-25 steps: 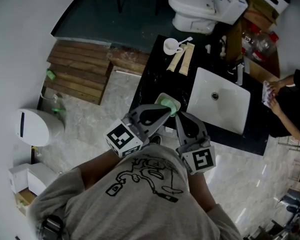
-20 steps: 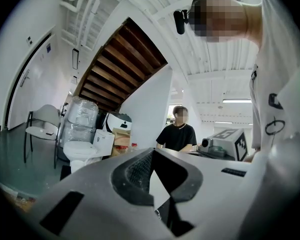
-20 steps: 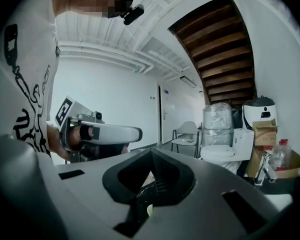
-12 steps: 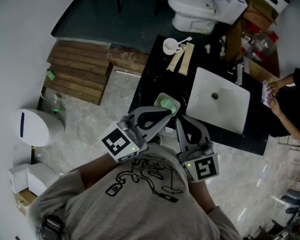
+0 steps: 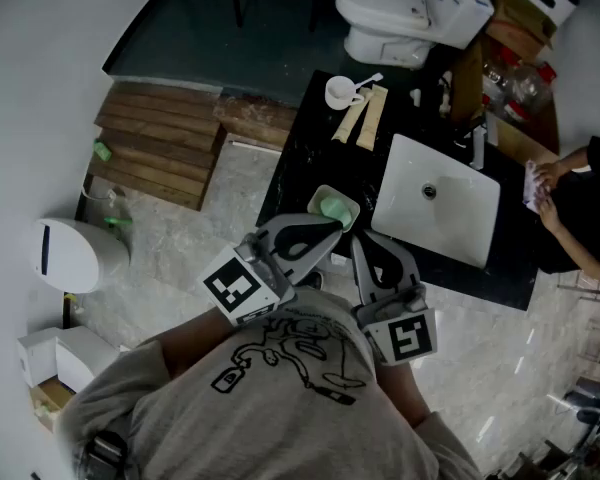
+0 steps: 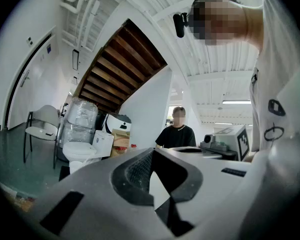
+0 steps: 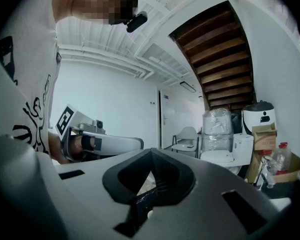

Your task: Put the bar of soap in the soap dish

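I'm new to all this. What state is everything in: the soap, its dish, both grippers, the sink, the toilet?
Bar of soap: lying in the soap dish.
Soap dish: upright on the dark counter, holding the soap.
Left gripper: shut, holding nothing.
Right gripper: shut, holding nothing.
Sink: basin empty.
Toilet: lid down.

The left tongs [image 5: 332, 227] and right tongs [image 5: 364, 240] have drawn back from the soap dish [image 5: 318, 196].
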`<action>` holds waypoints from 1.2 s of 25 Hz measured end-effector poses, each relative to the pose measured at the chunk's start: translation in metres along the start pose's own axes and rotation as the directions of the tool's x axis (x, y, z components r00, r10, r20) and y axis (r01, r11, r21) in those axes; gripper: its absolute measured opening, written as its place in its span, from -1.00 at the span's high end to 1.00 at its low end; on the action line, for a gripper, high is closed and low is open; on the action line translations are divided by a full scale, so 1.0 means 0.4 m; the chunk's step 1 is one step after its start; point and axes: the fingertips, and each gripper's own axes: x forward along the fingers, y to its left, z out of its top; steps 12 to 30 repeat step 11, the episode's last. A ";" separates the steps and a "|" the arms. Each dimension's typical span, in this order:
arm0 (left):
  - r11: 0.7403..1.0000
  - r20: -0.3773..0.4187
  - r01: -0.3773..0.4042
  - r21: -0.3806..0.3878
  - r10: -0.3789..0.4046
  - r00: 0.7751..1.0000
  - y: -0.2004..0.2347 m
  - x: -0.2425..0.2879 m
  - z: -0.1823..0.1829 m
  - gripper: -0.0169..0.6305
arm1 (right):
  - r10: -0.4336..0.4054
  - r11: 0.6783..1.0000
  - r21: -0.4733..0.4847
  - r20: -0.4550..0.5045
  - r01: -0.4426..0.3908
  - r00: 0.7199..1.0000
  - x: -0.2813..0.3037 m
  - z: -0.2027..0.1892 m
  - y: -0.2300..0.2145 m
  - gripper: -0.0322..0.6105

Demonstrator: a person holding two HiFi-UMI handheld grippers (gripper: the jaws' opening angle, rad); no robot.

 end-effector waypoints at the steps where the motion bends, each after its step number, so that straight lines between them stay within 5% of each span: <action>1: 1.000 0.000 0.002 0.006 -0.002 1.000 -0.001 0.001 -0.001 0.94 | 0.001 1.000 -0.002 0.000 -0.001 1.000 0.000 -0.003 -0.001 0.84; 30: 1.000 -0.015 -0.003 -0.013 0.003 1.000 -0.017 0.016 -0.012 0.94 | 0.005 1.000 0.008 -0.009 -0.005 1.000 -0.014 -0.007 -0.009 0.84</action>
